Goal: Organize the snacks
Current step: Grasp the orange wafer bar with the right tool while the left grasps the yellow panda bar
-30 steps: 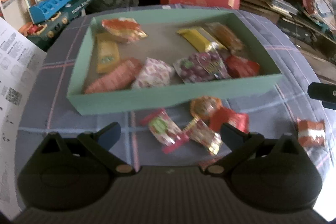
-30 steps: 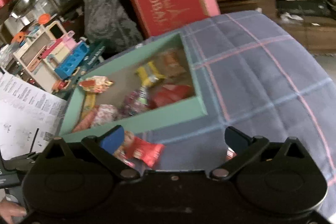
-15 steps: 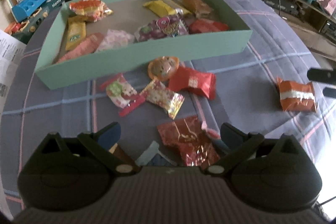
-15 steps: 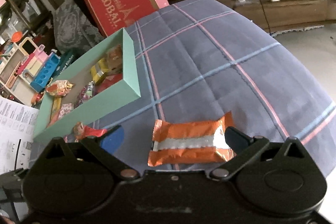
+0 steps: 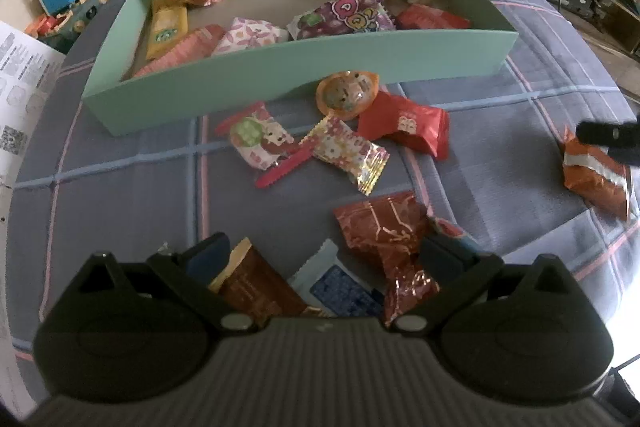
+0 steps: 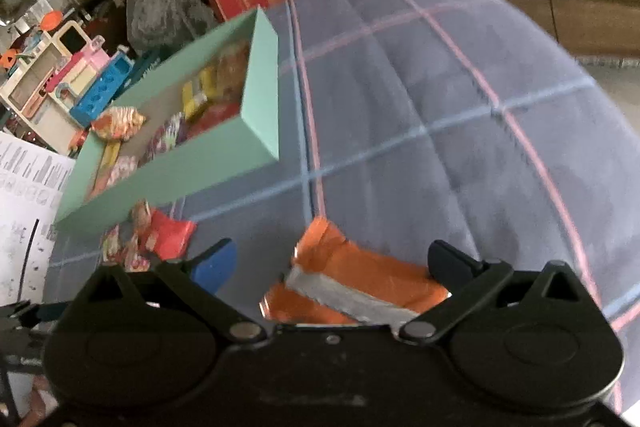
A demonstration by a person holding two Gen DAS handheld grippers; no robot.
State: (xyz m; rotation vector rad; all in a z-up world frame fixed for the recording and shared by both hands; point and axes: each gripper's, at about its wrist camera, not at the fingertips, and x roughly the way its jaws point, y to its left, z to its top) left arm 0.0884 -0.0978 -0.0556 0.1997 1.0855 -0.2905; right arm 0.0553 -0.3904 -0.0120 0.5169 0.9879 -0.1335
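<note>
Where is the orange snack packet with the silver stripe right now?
The orange packet lies on the plaid cloth between the right gripper's open jaws, right of the green box. In the left wrist view it sits at the far right edge.

We see L wrist cam low over the cloth, facing the green box [image 5: 304,75]. R cam looks from its right end; both share box [image 6: 180,171] & orange pack [image 5: 592,179].

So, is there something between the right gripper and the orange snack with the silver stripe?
Nothing visible. The orange snack lies on the blue checked cloth between the open fingers of the right gripper, with no other wrapper in the gap.
</note>
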